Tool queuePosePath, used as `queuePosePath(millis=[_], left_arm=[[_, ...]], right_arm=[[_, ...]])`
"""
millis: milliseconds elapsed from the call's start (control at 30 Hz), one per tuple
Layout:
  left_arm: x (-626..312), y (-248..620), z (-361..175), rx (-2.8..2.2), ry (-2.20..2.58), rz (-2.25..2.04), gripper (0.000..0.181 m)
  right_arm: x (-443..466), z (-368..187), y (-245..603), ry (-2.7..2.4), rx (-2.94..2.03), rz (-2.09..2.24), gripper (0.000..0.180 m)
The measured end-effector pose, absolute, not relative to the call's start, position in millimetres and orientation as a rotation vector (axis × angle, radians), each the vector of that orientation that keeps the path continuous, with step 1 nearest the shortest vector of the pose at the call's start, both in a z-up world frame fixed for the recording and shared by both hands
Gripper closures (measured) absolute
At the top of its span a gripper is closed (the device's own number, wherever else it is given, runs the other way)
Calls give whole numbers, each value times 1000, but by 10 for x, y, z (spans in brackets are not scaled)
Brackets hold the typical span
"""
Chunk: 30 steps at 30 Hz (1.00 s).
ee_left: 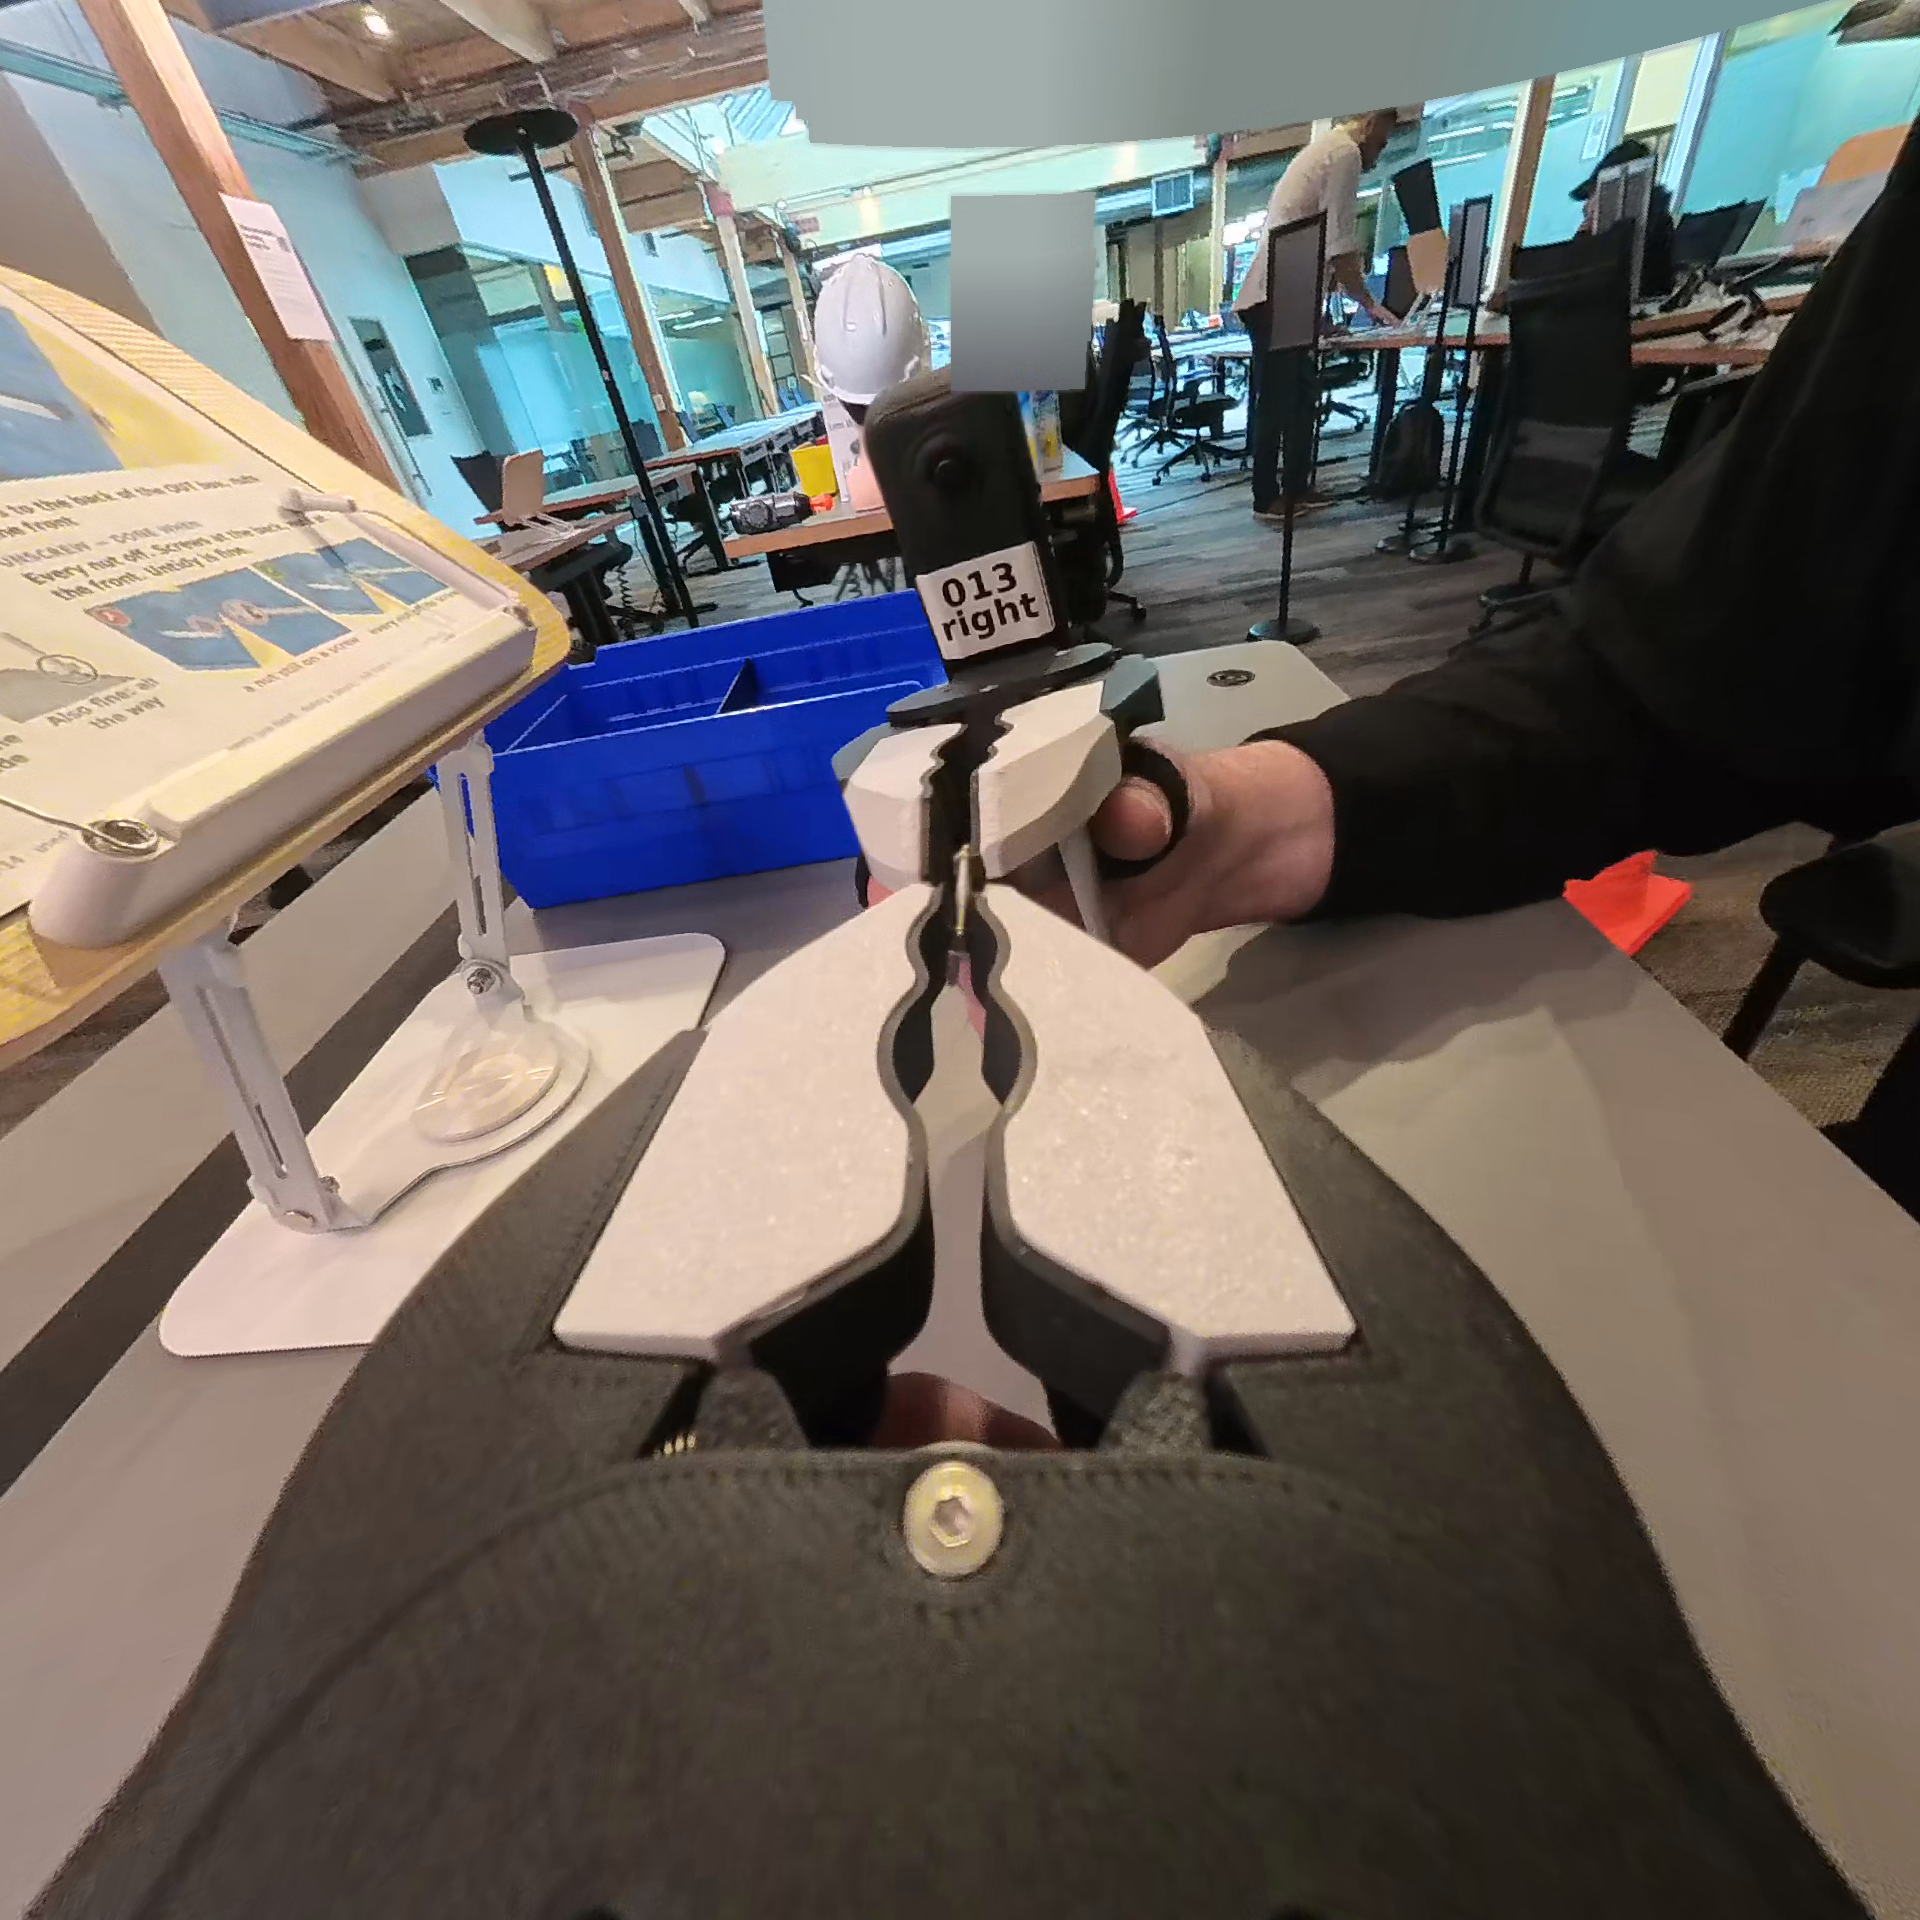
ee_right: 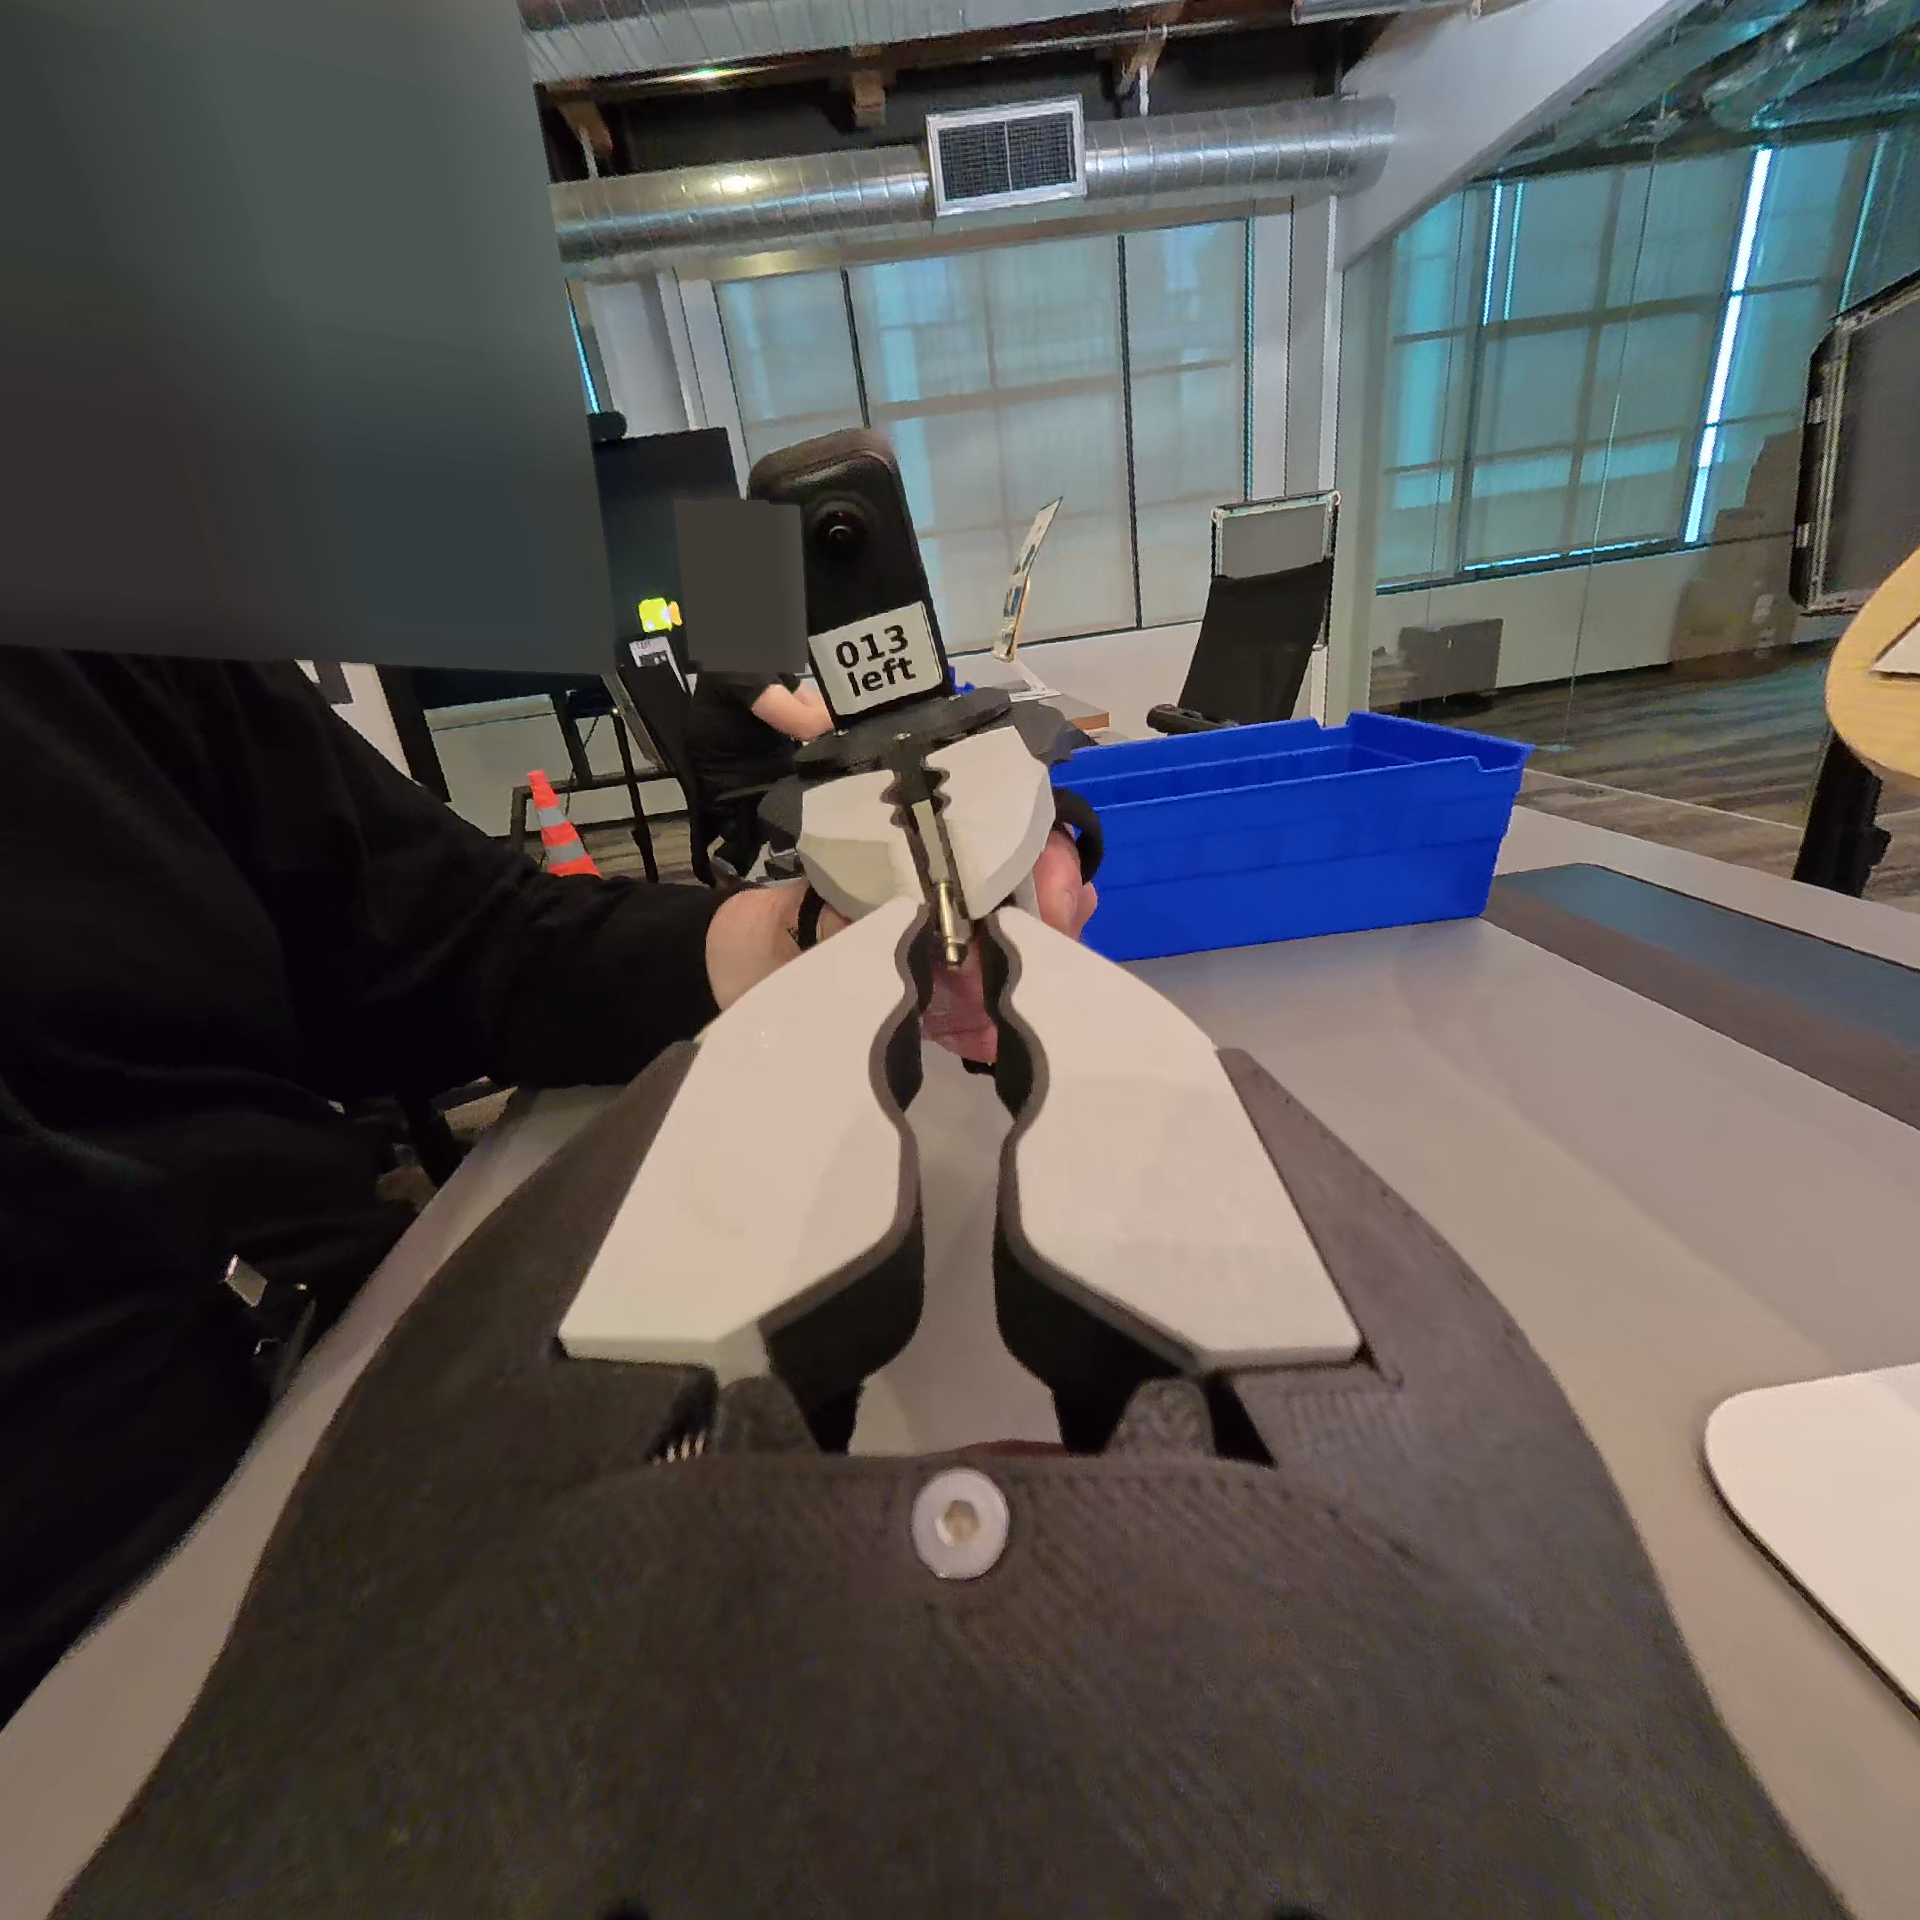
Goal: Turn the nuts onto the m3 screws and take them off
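Observation:
Both grippers meet tip to tip above the grey table [ee_left: 1507, 1091]. My left gripper [ee_left: 954, 935] is shut on a thin silver M3 screw [ee_left: 966, 888] that points toward the right gripper [ee_left: 961, 821]. In the right wrist view the screw [ee_right: 928, 842] lies along the gap of the left gripper [ee_right: 925, 831], its tip reaching my right gripper [ee_right: 951, 940]. The right gripper is shut on the small nut [ee_right: 951, 925] at the screw's end. A hand holds each gripper.
A blue divided bin [ee_left: 665, 790] stands behind the grippers, also in the right wrist view [ee_right: 1299, 831]. An instruction sheet on a white tilted stand [ee_left: 208, 623] sits at the left, with its flat base [ee_left: 582, 987] on the table. Chairs and desks stand farther back. Only a small space, under 4 cm, lies between the two pairs of fingers.

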<state>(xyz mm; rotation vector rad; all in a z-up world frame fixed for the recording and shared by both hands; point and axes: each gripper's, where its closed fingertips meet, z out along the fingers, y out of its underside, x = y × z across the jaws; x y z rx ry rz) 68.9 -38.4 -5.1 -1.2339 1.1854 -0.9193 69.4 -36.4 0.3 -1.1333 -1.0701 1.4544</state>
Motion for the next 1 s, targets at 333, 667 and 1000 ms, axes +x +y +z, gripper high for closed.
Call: queuePosePath(millis=[333,667,1000], left_arm=[[684,-397,-9,-1203,1194,-866,178],[680,-389,-2,-1213,1199,-867,177],[627,-280,-29,-1258,1171,-860,177]], right_arm=[[681,19,-388,-1067,-1137,1478,175],[675,27,-398,-1088,-1128,1440,171],[792,184,-372,-1067,-1065,1384,159]])
